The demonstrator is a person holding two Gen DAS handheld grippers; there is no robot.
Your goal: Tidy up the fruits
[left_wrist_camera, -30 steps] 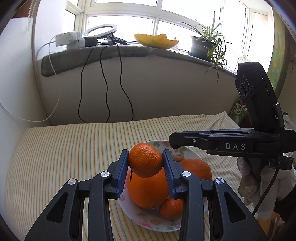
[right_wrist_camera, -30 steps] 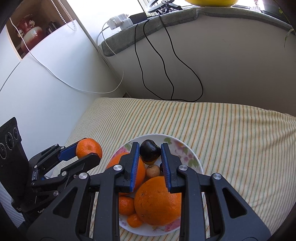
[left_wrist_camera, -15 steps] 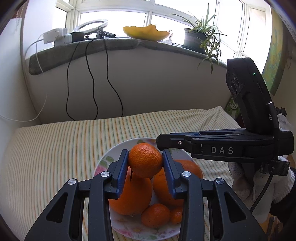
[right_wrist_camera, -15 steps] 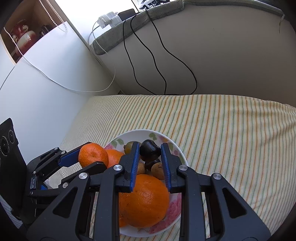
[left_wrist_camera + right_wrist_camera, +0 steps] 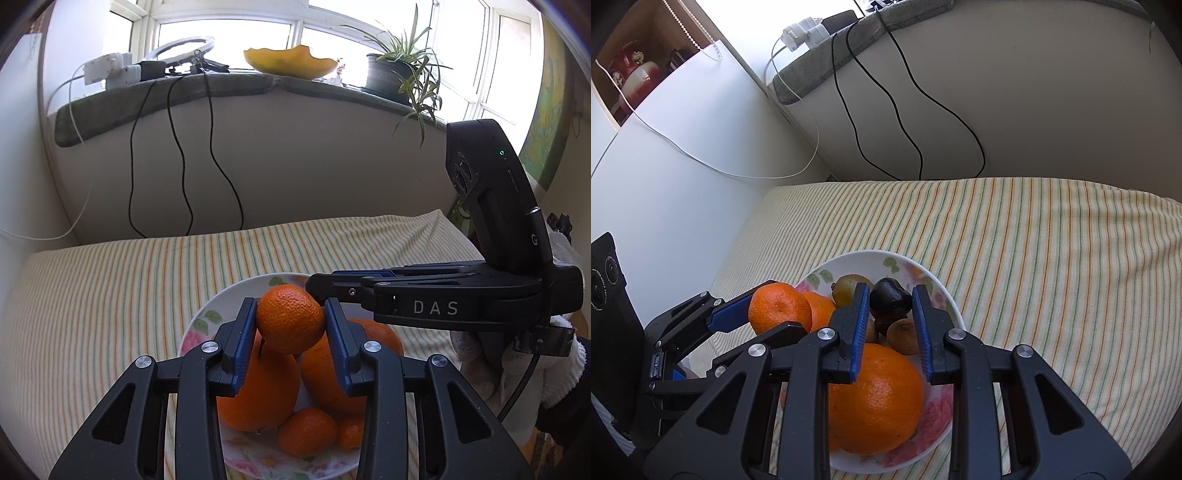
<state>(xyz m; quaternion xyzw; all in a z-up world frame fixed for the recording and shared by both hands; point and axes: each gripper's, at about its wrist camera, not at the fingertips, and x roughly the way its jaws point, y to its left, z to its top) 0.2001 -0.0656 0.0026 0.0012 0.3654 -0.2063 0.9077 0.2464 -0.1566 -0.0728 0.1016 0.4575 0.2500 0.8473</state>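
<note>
Gripping a tangerine (image 5: 290,319) at frame centre with the left gripper (image 5: 290,325), clamping a dark fruit (image 5: 889,300) with the right gripper (image 5: 890,314); both now hovering closer over the floral plate (image 5: 938,295), nearing release.

A small orange tangerine (image 5: 290,319) is pinched above the flowered plate (image 5: 934,291), clear of the pile. A dark, near-black fruit (image 5: 889,300) is pinched over the plate's middle. On the plate lie big oranges (image 5: 875,398), small tangerines (image 5: 306,432), and brownish-green fruits (image 5: 904,336).
</note>
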